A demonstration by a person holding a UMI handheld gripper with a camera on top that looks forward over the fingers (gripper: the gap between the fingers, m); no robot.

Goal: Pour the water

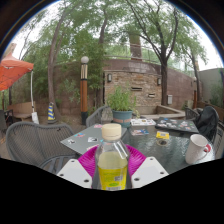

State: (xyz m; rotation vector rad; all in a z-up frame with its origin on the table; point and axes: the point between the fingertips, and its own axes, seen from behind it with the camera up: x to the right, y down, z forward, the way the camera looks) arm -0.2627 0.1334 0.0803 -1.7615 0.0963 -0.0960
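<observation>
Outdoor patio with trees and brick wall, glass table (150, 140), gripper (112, 165) clamped on capped bottle (112, 160), white cup (197, 149) right of bottle

A dark glass-topped patio table (150, 140) is seen outdoors. A white cup (197, 148) is set on it, off to the right of the fingers. Flat printed items (142, 123) are laid near its far edge, with another flat item (164, 131) placed just beside them.
</observation>
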